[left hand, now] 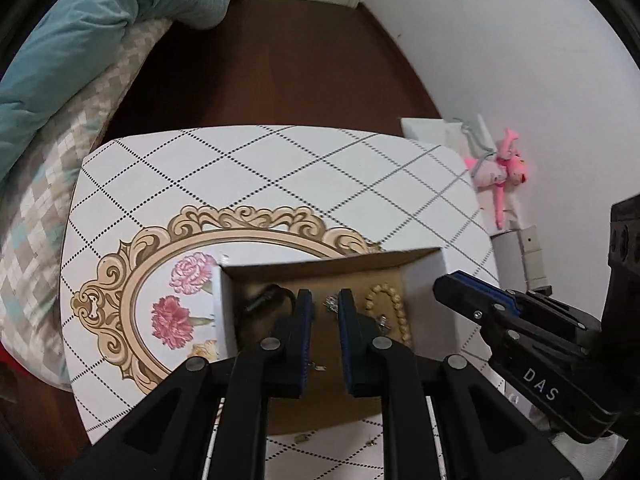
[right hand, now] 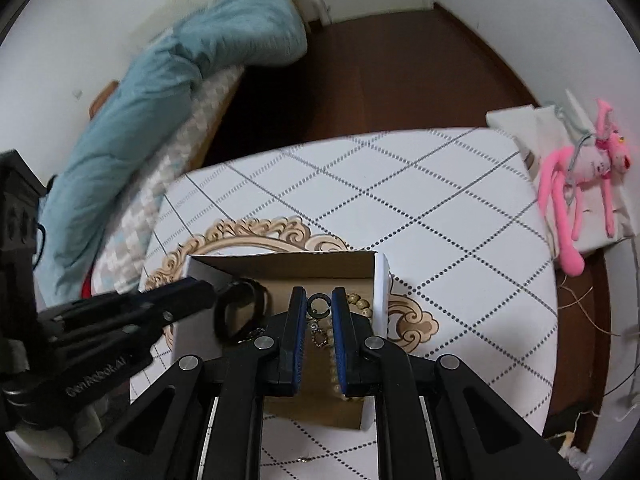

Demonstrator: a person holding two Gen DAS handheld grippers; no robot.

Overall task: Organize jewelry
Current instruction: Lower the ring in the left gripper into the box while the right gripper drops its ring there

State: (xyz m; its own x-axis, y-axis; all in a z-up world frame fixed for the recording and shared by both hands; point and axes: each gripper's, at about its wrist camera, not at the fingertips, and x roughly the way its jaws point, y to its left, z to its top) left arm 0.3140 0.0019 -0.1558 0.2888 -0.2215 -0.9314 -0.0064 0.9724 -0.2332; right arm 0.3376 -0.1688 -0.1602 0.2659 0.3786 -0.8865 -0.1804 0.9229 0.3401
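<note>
An open cardboard box [left hand: 332, 266] [right hand: 280, 264] with white outer walls stands on the patterned table. Inside lie a beige bead strand [left hand: 394, 306] [right hand: 360, 304], a black band [right hand: 240, 312] [left hand: 264, 298] and a small silver charm [left hand: 331, 303] [right hand: 318, 334]. My left gripper [left hand: 323, 300] hovers over the box with its jaws slightly apart and nothing between them. My right gripper [right hand: 319, 300] is above the box, shut on a small black open ring [right hand: 319, 306]. It also shows in the left wrist view [left hand: 472, 296], at the box's right wall.
The table [left hand: 280, 168] [right hand: 440, 208] has a white diamond-pattern top with an ornate floral frame print. A bed with a teal duvet [left hand: 80, 40] lies to the left. A pink plush toy [right hand: 580, 184] on a white bag sits beyond the table's right edge. Small bits lie on the table near its front edge [left hand: 302, 437].
</note>
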